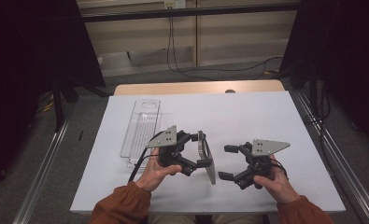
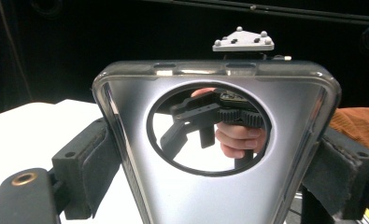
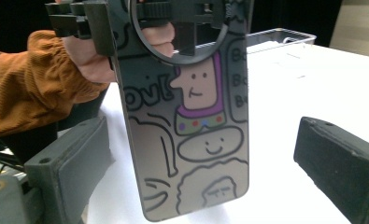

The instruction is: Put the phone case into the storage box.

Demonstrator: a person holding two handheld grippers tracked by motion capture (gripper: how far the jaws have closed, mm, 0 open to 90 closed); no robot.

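Handover looks to be the step in hand: the left claw [image 1: 202,148] pinches a phone case [image 1: 207,161] by its two long edges, upright above the white surface [image 1: 257,116]. Its long axis runs vertical, camera hole uppermost, cartoon-printed back facing the right claw [image 1: 227,162], which is spread wide and must next, I judge, close on the lower edges.

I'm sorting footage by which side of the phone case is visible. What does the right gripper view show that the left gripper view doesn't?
Right gripper view: the outer face of the phone case with cartoon drawings and lettering, the clear plastic tray behind it, and the right gripper's jaws standing apart on either side, not touching the case.

Left gripper view: the plain, glossy inner face of the case, with the left gripper's jaws pressed on both its edges.

Both: the case's round camera cutout, through which each shows the opposite hand and gripper, plus the white table and an orange sleeve.
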